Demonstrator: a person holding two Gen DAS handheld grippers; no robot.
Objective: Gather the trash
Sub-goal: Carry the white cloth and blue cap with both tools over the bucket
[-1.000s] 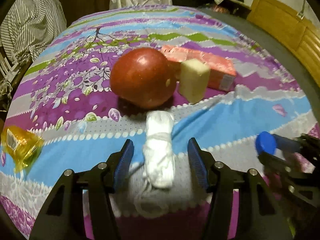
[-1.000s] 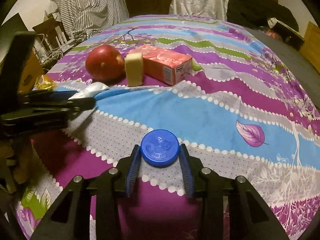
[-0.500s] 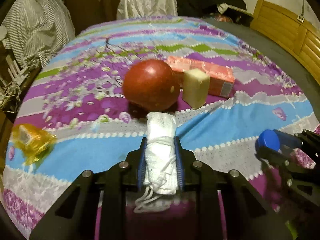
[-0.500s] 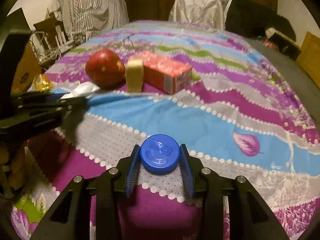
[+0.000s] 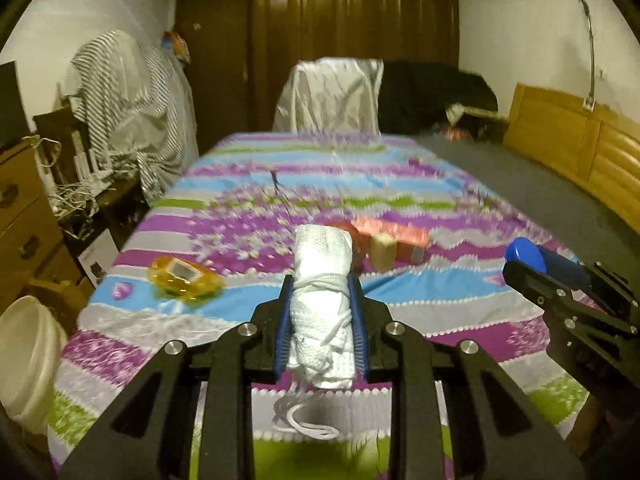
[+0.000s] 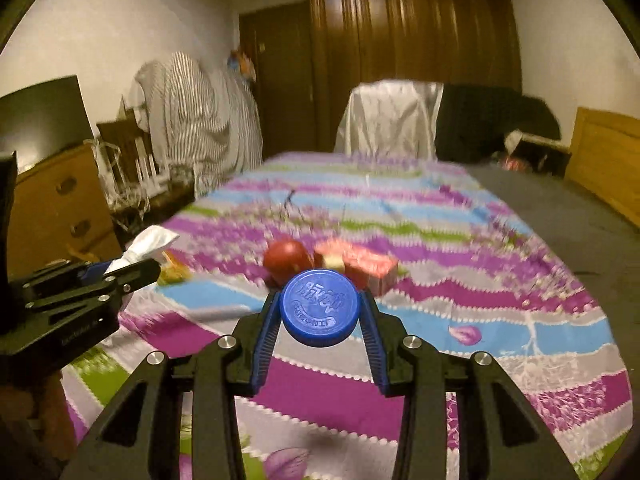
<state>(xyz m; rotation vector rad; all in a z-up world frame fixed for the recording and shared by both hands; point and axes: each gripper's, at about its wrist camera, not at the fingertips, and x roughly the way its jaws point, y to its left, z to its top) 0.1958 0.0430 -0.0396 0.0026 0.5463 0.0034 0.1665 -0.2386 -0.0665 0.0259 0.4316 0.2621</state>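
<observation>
My left gripper (image 5: 320,292) is shut on a rolled white face mask (image 5: 322,312), held in the air above the bedspread with its strings dangling below. My right gripper (image 6: 319,304) is shut on a blue bottle cap (image 6: 319,312), also lifted off the bed. In the left wrist view the cap (image 5: 524,254) and the right gripper (image 5: 532,264) show at the right edge. The right wrist view has the mask (image 6: 146,246) and the left gripper (image 6: 136,270) at its left. A yellow wrapper (image 5: 182,278) lies on the bed to the left.
A red apple (image 6: 286,260), a pale sponge block (image 6: 334,266) and a pink carton (image 6: 366,266) lie together mid-bed. A white bin (image 5: 26,360) stands off the bed's left side. A wooden dresser (image 5: 24,216) and a headboard (image 5: 580,156) flank the patterned bedspread (image 5: 400,184).
The left gripper closed on the mask, then both grippers rose from the bed and tilted up, carrying the mask and the cap; the room beyond the bed has come into view.
</observation>
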